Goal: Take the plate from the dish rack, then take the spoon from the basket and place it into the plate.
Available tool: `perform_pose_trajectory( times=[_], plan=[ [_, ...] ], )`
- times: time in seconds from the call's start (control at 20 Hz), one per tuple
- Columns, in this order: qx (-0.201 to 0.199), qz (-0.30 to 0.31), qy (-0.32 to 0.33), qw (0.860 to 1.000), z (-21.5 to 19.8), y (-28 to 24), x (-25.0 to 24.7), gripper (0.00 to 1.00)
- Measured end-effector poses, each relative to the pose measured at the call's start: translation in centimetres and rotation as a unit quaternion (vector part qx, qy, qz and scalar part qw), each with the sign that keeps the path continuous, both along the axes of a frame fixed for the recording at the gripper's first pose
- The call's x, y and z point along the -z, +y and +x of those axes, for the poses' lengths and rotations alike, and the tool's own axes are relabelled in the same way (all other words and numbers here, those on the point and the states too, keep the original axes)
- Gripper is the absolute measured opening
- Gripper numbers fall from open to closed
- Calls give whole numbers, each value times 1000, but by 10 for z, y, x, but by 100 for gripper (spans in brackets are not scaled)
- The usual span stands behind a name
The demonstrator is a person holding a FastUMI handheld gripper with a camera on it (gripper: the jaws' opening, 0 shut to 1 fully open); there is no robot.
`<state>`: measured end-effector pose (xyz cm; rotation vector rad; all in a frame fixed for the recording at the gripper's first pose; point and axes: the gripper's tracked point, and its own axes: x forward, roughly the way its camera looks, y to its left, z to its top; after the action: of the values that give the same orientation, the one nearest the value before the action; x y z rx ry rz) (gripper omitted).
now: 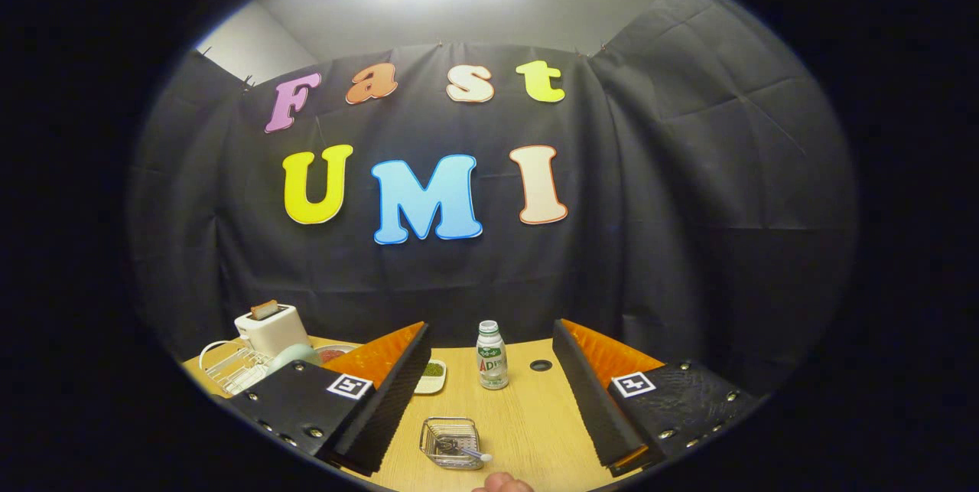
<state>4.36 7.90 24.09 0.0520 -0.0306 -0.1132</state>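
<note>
My gripper (490,329) is open above a wooden table (535,423), with a wide gap between its fingers. A small wire basket (450,442) sits on the table between the fingers, close in, and a spoon (468,451) with a pale handle lies in it. Off to the left, beyond the left finger (382,385), stands a white wire dish rack (233,371). A pale green plate (293,358) is at the rack's right end, partly hidden by that finger.
A small drink bottle (492,358) stands upright ahead, between the fingertips. Left of it lies a small dish with something green (432,373). A white toaster (269,327) stands behind the rack. A person's fingertip (501,483) shows below the basket. The table has a round hole (541,364).
</note>
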Motion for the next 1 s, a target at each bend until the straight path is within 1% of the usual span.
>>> perform_pose_trajectory(
  times=[0.1, 0.25, 0.6, 0.85, 1.0],
  plan=[
    [1, 6, 18, 1000, 5, 19, -5, 98],
    [-7, 16, 46, 999, 20, 48, -7, 98],
    [-62, -3, 69, 996, 50, 134, -17, 98],
    [-91, -1, 106, 990, 62, 181, -12, 98],
    [-98, 3, 119, 988, 68, 203, -14, 98]
  ],
)
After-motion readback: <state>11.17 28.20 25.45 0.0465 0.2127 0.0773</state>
